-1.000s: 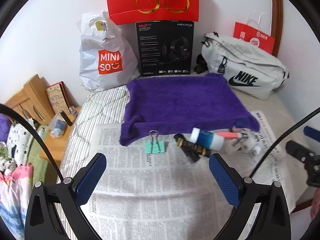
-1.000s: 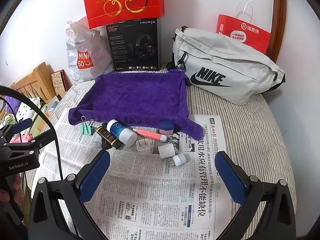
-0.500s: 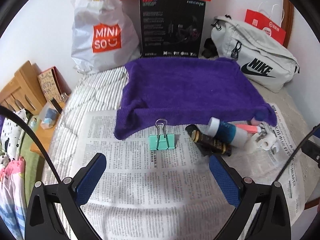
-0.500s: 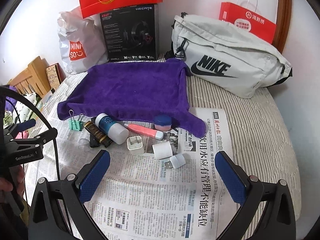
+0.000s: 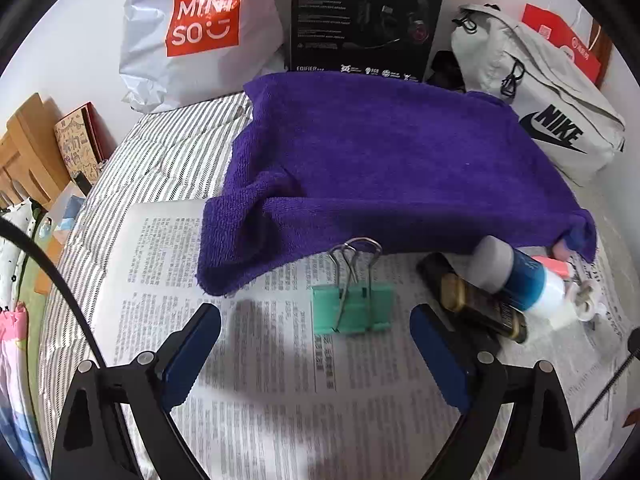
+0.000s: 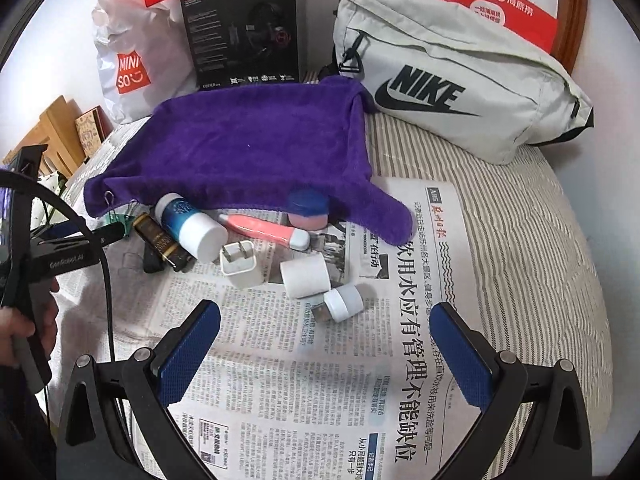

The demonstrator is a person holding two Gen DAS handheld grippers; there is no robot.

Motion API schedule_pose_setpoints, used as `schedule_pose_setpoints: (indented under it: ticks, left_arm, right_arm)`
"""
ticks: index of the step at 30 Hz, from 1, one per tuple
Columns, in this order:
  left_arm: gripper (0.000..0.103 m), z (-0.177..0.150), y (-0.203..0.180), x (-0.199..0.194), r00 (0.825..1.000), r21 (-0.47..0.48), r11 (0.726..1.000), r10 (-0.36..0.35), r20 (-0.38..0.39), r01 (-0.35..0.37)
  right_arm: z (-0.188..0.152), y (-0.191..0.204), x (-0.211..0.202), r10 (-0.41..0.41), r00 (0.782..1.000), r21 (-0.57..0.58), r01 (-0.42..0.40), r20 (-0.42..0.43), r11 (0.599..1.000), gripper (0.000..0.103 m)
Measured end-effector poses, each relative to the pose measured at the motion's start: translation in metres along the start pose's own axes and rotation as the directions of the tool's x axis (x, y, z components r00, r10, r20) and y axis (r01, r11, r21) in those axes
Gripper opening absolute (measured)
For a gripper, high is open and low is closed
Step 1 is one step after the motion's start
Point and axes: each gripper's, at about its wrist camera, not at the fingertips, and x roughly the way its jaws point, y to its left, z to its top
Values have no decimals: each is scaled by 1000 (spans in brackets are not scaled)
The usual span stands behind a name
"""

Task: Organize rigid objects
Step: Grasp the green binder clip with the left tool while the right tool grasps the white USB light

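Observation:
A green binder clip (image 5: 354, 308) lies on the newspaper (image 5: 280, 400) just ahead of my open, empty left gripper (image 5: 316, 344). Right of it lie a dark gold-banded tube (image 5: 476, 304) and a blue-and-white bottle (image 5: 516, 276). A purple towel (image 5: 384, 160) is spread behind them. In the right wrist view my open, empty right gripper (image 6: 324, 352) hovers near a small white USB piece (image 6: 340, 304), a white cylinder (image 6: 306, 278), a white plug charger (image 6: 239, 266), a pink tube (image 6: 264, 230) and a blue-lidded pink jar (image 6: 308, 210).
A grey Nike bag (image 6: 460, 80), a black headset box (image 6: 244, 28), a Miniso bag (image 5: 192, 32) and red paper bags (image 6: 500, 12) stand at the back. The striped bed edge and a wooden bedside unit (image 5: 28, 156) lie left.
My left gripper has moved forward and down toward the green binder clip, which now looms larger between the fingers. My right gripper has also edged closer to the white pieces.

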Motion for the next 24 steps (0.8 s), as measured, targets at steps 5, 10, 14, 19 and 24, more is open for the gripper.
schedule_pose_setpoints:
  ticks: [5, 10, 14, 19, 24]
  left_arm:
    - [84, 2, 3, 11, 1000, -40, 999, -4, -1, 4]
    - [75, 0, -6, 12, 999, -4, 1000, 23, 27, -23]
    - [60, 1, -9, 10, 999, 10, 1000, 22, 40, -22]
    - [40, 0, -7, 6, 999, 12, 1000, 17, 47, -18]
    - [40, -1, -8, 6, 999, 17, 1000, 25, 45, -26]
  right_arm:
    - [-3, -8, 9, -11, 1000, 10, 11, -26, 1000, 103]
    - [-5, -10, 15, -9, 999, 4, 10, -35, 1000, 103]
    - [-5, -17, 19, -14, 1000, 20, 15, -28, 1000, 103]
    - [-8, -24, 24, 32, 999, 45, -31, -16, 998, 103]
    - [-11, -21, 32, 6, 1000, -22, -6, -3, 1000, 101]
